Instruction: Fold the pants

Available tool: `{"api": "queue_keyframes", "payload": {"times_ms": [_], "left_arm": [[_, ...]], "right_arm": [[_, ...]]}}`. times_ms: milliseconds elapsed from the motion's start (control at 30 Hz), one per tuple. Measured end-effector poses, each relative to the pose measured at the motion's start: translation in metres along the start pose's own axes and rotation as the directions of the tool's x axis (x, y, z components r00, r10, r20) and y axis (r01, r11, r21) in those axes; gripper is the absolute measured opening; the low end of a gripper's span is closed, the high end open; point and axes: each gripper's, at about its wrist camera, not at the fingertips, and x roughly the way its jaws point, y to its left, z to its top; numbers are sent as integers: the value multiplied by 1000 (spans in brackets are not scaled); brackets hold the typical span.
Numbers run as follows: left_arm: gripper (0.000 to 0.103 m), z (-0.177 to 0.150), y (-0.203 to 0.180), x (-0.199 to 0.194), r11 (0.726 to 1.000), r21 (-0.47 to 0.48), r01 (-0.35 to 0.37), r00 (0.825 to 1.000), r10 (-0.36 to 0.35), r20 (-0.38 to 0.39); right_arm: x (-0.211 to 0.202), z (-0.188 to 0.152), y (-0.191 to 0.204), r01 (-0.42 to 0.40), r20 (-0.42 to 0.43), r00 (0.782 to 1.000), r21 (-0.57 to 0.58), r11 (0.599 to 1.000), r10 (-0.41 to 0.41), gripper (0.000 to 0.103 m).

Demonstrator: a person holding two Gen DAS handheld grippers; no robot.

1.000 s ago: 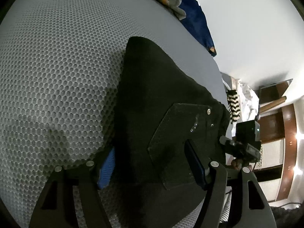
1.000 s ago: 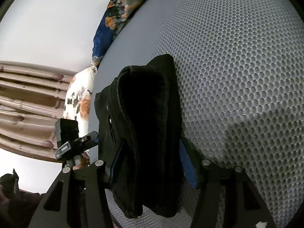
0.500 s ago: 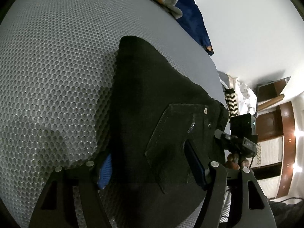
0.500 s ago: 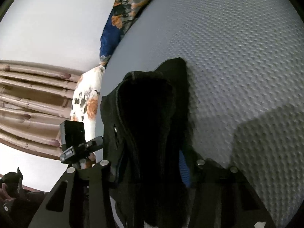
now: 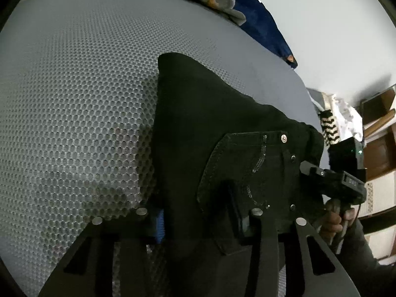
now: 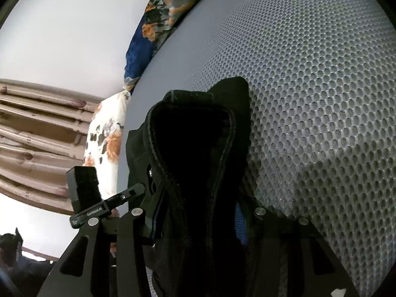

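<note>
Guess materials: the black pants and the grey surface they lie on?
Black pants: looks like denim, matte, going by the patch pocket with visible topstitching and metal rivets; could be another heavy cotton twill. Grey surface: seems a knitted mesh fabric, likely synthetic, from its regular honeycomb of small holes with a faint sheen.

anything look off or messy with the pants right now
Nothing damaged or spilled. The black pants lie bunched on the grey mesh mattress, not flat; the waistband gapes open in a loop in the right wrist view.
</note>
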Motion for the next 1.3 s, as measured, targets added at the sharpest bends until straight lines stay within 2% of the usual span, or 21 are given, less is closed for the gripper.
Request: {"api": "queue_keyframes", "payload": {"times_ms": [133,267,367,500,800,967,1300], "left_arm": [[36,3,-4,2,1000,16,-27,1000,26,8],[30,4,-12,1,999,33,-35,999,34,19],[25,5,-16,-4,998,47,-33,999,32,28],[19,6,-20,-11,997,72,-27,999,23,45],[17,12,-19,-38,995,102,-9,995,-1,96],[17,26,-8,-55,995,97,-30,990,17,137],[17,84,-1,-60,990,102,-98,976,75,205]], "right_arm": [[-1,-3,9,52,32,998,10,999,-52,41],[-4,-6,22,85,62,994,-6,996,-84,29],[-6,-8,35,109,83,991,-23,994,-107,25],[-6,-8,50,137,103,986,-30,990,-133,23],[-1,-5,80,133,117,985,-33,991,-128,22],[7,12,94,118,122,986,-62,991,-110,22],[38,79,109,109,123,988,-94,990,-97,22]]}}
